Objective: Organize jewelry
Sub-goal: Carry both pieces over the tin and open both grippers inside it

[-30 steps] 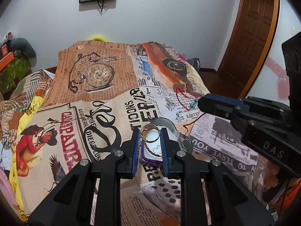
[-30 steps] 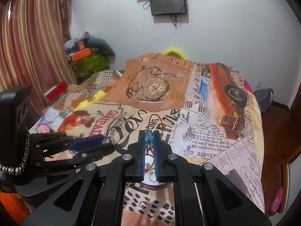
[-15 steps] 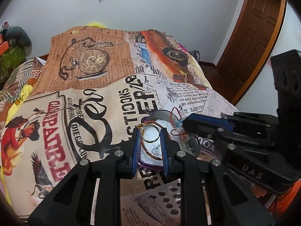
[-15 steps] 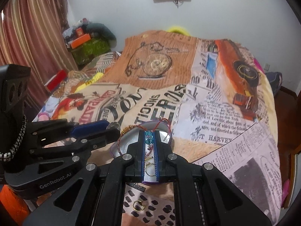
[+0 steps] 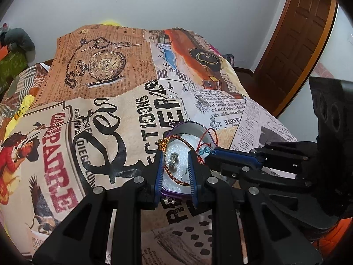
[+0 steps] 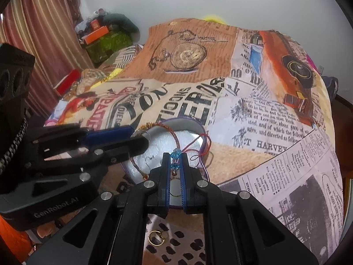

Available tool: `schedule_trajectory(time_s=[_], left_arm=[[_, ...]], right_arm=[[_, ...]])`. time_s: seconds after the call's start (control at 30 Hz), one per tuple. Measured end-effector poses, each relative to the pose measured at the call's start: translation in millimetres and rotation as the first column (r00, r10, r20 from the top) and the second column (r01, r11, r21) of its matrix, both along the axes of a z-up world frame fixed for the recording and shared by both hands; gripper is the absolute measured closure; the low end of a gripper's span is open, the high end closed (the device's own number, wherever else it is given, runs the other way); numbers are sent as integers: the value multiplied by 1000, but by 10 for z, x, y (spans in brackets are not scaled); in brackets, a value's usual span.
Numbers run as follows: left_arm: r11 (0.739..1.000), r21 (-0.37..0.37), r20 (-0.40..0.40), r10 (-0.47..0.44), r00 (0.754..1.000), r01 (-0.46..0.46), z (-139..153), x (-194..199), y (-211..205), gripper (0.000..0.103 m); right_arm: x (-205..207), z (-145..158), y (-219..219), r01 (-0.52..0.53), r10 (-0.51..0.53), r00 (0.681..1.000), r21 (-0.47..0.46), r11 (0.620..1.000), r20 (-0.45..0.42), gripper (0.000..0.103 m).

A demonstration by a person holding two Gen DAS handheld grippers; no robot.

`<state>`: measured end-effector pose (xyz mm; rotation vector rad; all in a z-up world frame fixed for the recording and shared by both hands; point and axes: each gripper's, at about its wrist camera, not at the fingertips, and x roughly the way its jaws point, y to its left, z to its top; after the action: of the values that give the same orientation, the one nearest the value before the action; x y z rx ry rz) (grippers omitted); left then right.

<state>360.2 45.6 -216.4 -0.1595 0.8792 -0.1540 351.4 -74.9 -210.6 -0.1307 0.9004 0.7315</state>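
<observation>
Right hand-held gripper [image 6: 175, 161] is clamped on a red string bracelet with blue crystal beads [image 6: 175, 154]; the beads sit at its fingertips and the red cord [image 6: 199, 145] trails off toward 2 o'clock, draped over the rim of the heart-shaped jewelry box [image 6: 194, 126] onto the bed. Left hand-held gripper [image 5: 175, 170] is part open, its blue pads standing on either side of the box with a gap; whether they touch its walls I cannot tell.

In the right wrist view the box lies on the printed bedspread [image 6: 260, 114], lobes toward 12 o'clock, long axis running 12 to 6. On its white foam lining rest a brown braided cord bracelet [image 5: 176, 177], looped along the 9 o'clock side, a small silver ring [image 5: 173, 161] and an earring hook [image 5: 184, 173]. A gold ring [image 6: 156, 238] lies on the bedspread at 6 o'clock, outside the box.

Bedspread stretches open at 12, 9 and 3 o'clock; the bed's edge falls away at 3 o'clock toward the wooden door [image 5: 302, 33].
</observation>
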Motion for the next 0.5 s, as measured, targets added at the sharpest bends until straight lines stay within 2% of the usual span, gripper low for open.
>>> schedule_trajectory(time_s=[0.17, 0.5], left_arm=[[1000, -4, -1, -4, 1000, 4, 14, -32, 4, 83], [1000, 5, 17, 7, 1000, -7, 179, -163, 28, 83]], right_arm=[[-18, 4, -13, 2, -2, 1000, -18, 1000, 14, 96], [-146, 106, 6, 10, -1, 995, -93, 996, 95, 94]])
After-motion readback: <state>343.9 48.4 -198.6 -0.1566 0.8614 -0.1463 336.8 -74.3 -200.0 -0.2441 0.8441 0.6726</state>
